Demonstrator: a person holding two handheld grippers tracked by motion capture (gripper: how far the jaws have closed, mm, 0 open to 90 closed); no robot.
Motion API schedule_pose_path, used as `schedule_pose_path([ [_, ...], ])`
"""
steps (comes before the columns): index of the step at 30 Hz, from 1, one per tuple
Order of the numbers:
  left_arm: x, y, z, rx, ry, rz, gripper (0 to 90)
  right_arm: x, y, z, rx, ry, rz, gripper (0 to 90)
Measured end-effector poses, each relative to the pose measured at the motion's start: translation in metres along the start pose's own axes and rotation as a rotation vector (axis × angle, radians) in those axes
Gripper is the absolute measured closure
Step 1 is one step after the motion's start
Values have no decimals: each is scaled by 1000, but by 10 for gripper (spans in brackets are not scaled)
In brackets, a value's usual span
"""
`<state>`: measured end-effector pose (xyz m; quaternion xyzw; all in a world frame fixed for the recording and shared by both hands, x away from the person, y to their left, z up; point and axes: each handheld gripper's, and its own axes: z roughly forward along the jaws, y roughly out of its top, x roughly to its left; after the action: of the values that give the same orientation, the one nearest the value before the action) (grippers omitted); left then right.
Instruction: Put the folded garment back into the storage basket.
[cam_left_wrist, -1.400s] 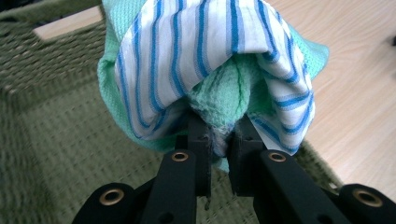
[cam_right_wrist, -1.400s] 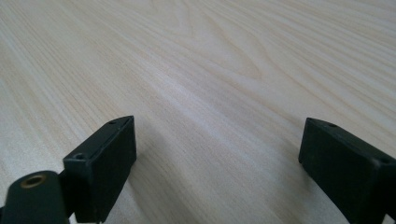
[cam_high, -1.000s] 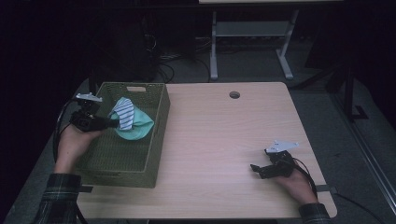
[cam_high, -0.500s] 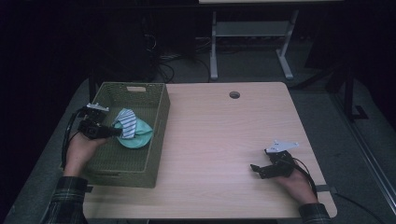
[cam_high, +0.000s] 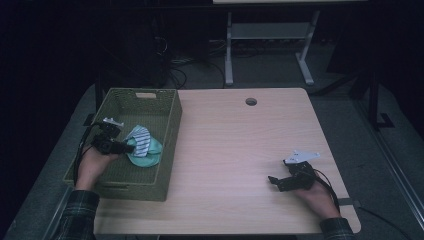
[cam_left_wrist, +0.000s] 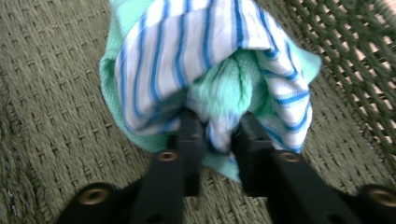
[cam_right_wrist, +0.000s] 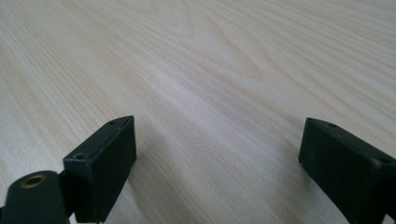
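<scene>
The cloth (cam_left_wrist: 205, 70), a soft, light bundle of striped and green fabric, lay in the basket (cam_high: 170, 125). The left gripper (cam_left_wrist: 217, 130), jaws just opening, looked clenched on a loose fold. The right gripper (cam_right_wrist: 217, 144) was released on the table (cam_right_wrist: 210, 56)

Woven wicker basket (cam_high: 167, 145); soft striped cloth (cam_left_wrist: 205, 60); smooth matt wood-grain table (cam_right_wrist: 210, 70).
</scene>
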<state>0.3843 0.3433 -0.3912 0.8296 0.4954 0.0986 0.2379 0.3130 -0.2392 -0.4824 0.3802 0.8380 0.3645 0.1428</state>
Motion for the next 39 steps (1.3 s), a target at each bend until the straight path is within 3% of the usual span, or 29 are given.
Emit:
schedule_pose_path([
  [2, 0, -1, 0, -6, -14, -6, 546, 0, 0, 0, 0, 0, 0, 109],
  [6, 1, -2, -3, 4, 0, 10, 353, 0, 0, 0, 1, 0, 1, 109],
  [10, -4, 0, -12, -55, -9, 5, 264, 0, 0, 0, 0, 0, 0, 109],
  [15, -21, 9, -25, -132, -29, 11, 190, 0, 0, 0, 0, 0, 0, 109],
  [21, -55, 24, -39, -236, -69, 42, 150, 0, 0, 0, 0, 0, 0, 109],
  [28, -107, 42, -47, -325, -111, 109, 141, 0, 0, 0, 0, 0, 0, 109],
  [39, -178, 58, -24, -356, -204, 224, 141, 0, 0, 0, 1, 0, 1, 109],
])
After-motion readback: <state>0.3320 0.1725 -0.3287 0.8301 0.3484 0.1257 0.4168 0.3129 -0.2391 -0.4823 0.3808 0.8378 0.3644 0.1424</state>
